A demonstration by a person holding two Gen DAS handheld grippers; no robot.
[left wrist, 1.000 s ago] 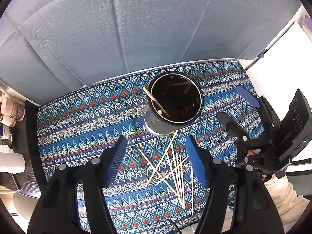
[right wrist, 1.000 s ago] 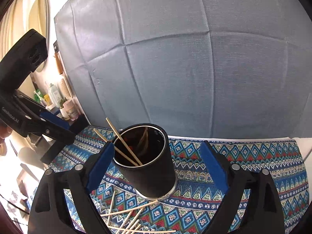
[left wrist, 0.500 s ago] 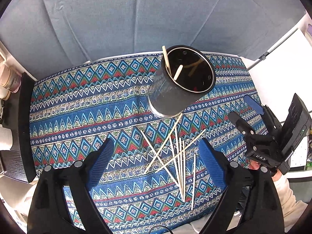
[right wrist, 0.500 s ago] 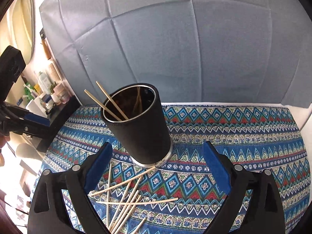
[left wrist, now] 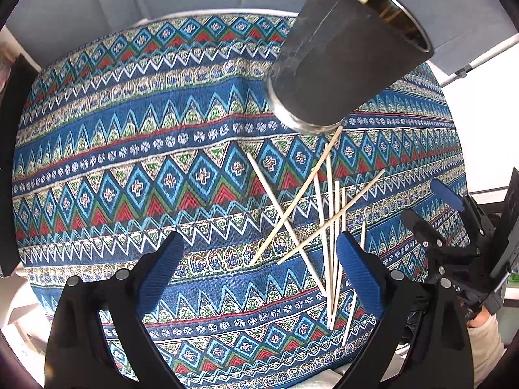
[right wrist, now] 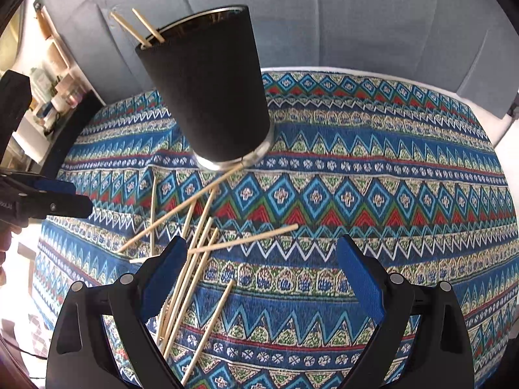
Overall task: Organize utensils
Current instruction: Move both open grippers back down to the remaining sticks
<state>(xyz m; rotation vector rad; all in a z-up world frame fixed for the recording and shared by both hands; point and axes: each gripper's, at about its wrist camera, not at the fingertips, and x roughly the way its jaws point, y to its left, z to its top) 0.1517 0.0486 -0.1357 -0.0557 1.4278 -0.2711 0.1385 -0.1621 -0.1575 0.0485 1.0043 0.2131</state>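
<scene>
A black cup (left wrist: 343, 55) stands upright on the patterned cloth, with two wooden sticks (right wrist: 142, 29) poking out of its top. Several loose wooden sticks (left wrist: 327, 214) lie crossed on the cloth just in front of the cup; they also show in the right wrist view (right wrist: 201, 236). My left gripper (left wrist: 259, 269) is open and empty, low over the cloth, its right finger over the pile's near end. My right gripper (right wrist: 262, 275) is open and empty, its left finger over the sticks. The cup (right wrist: 207, 90) stands beyond both.
The blue patterned tablecloth (left wrist: 129, 168) covers the round table. A grey fabric backdrop (right wrist: 356, 16) rises behind it. Shelves with bottles (right wrist: 55, 87) stand at the far left. The right gripper shows at the left view's right edge (left wrist: 454, 227).
Both grippers have dropped lower and come closer to the cloth and the stick pile. The cup now looms larger and higher in both views. Both stay open.
</scene>
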